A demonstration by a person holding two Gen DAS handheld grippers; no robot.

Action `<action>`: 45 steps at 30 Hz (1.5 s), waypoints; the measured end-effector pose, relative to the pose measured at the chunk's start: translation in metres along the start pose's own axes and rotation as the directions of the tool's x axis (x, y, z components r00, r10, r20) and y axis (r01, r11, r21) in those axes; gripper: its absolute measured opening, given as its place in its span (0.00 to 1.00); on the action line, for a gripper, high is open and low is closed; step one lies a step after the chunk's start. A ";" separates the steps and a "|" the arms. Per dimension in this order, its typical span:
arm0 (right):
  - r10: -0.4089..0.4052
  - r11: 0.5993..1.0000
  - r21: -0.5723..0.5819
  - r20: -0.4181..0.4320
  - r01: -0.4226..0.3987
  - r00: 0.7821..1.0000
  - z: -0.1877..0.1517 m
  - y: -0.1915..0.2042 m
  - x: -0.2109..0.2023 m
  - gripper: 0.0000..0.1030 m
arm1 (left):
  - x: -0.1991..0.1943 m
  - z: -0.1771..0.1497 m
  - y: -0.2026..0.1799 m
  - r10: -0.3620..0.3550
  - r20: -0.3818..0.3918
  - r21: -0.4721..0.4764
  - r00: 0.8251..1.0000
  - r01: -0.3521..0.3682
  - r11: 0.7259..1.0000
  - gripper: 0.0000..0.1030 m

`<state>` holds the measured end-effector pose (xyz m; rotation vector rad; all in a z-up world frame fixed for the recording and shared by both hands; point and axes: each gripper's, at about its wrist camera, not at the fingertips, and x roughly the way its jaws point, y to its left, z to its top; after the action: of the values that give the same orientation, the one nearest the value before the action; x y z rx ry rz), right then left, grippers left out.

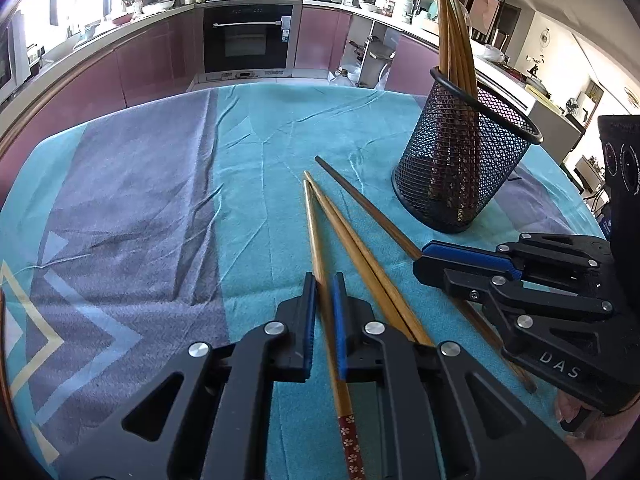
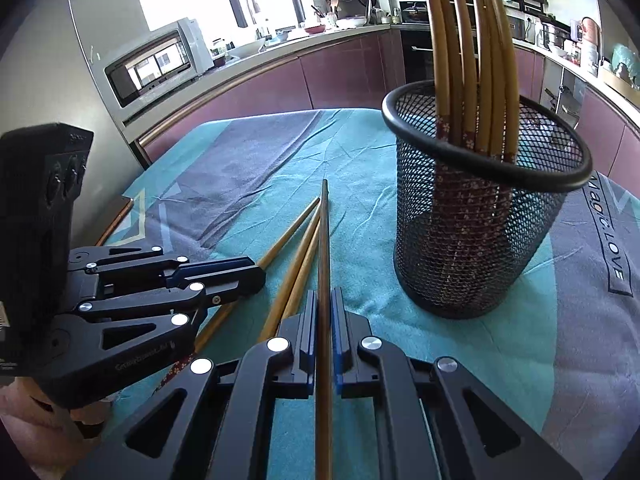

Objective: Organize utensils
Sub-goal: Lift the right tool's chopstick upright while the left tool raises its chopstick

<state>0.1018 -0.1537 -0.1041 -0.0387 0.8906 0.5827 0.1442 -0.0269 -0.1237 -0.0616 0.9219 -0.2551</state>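
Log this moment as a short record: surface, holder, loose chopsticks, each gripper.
surface: table under a teal and grey cloth
holder: black mesh cup, upright, several chopsticks standing in it
loose chopsticks: two pale ones lying side by side on the cloth
left gripper: shut on a pale chopstick
right gripper: shut on a dark chopstick
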 end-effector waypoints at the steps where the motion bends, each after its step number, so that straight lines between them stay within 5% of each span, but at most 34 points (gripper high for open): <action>1: 0.008 1.000 0.002 0.006 -0.008 1.000 0.000 0.000 -0.003 0.05 | -0.001 0.000 0.001 -0.003 0.001 -0.003 1.000 0.003 1.000 0.08; 19: 0.109 0.994 0.011 0.113 -0.111 0.988 -0.002 -0.004 -0.053 0.05 | -0.042 -0.004 -0.001 -0.051 0.075 -0.010 0.996 0.051 0.999 0.07; 45: 0.094 0.995 0.003 0.287 -0.099 0.953 0.009 -0.015 -0.113 0.05 | -0.113 0.004 -0.017 -0.146 0.214 0.043 0.966 0.140 0.989 0.07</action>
<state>0.0609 -0.2161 -0.0179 0.1037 0.6172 0.6537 0.0791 -0.0159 -0.0299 -0.1286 0.6971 -0.3879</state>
